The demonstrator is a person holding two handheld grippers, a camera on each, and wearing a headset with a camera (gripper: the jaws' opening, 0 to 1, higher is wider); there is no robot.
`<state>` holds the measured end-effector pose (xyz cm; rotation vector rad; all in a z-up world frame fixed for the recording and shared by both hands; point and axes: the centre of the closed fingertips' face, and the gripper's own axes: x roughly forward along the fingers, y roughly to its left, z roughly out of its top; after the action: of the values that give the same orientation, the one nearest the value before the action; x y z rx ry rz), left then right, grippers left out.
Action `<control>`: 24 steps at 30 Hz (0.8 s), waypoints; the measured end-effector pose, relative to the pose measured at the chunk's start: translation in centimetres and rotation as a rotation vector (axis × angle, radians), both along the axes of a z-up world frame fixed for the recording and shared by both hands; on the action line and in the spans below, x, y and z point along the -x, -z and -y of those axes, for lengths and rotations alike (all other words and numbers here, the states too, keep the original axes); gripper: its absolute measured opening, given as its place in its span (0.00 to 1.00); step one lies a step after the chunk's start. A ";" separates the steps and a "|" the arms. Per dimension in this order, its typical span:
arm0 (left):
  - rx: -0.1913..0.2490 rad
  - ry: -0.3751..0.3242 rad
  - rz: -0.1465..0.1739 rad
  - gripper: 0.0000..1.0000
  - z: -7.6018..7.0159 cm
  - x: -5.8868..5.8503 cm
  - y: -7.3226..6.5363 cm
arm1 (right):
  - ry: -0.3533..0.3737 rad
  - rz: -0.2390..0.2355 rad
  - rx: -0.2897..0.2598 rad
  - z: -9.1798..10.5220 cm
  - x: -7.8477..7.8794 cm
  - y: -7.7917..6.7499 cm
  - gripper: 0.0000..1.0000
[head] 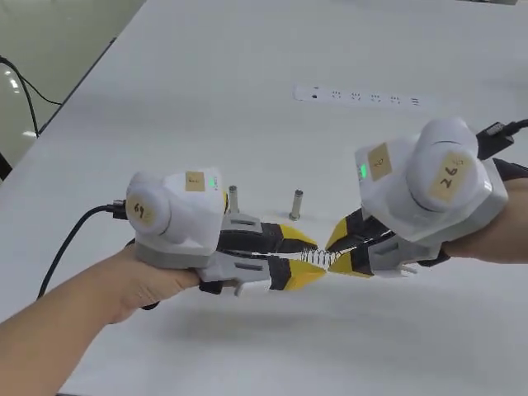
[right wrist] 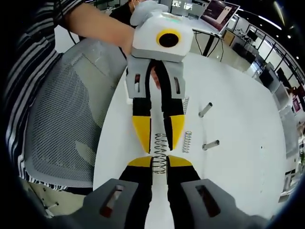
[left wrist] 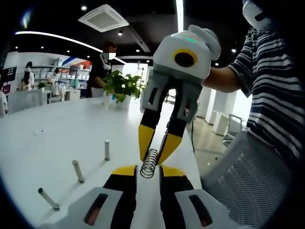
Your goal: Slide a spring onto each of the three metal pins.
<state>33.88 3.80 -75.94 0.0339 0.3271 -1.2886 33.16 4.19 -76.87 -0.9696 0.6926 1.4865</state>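
The left gripper (head: 307, 266) and the right gripper (head: 337, 252) meet tip to tip just above the table (head: 247, 74). Each is closed down narrow on one end of the same spring (head: 318, 258), which spans between them like a small bridge; we cannot tell which one carries most of the hold. We judge this to be a handover or a re-grip, so only one gripper should let go, and slowly, because a thin coil pinched at its end can jump away or bend. For the slide onto a pin it is better, we think, to hold the spring near its upper part, leave the lower mouth free, turn it upright and lower it along the axis of the pin. The three pins (left wrist: 78, 171) stand in a row, apart from each other, a little beyond the grippers, all bare. Two more springs (right wrist: 187, 141) lie flat on the table near them. The work is close to the near edge of the table, with a mesh chair (right wrist: 62, 119) beside it, so a dropped spring may roll off. Beyond the pins the table is wide and free up to a power strip (head: 363, 97).
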 end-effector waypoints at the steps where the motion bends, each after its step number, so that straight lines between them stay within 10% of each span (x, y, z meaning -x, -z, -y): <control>1: 0.001 0.003 -0.001 0.09 0.0 0.1 0.0 | 0.001 0.000 -0.002 0.0 0.0 0.0 0.08; 24: 0.016 0.014 0.003 0.04 0.1 0.5 -0.5 | -0.007 -0.009 -0.011 0.0 0.4 -0.2 0.08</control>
<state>33.41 3.72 -75.42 0.0244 0.3142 -1.3051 32.73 4.20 -76.63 -0.9592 0.6874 1.5001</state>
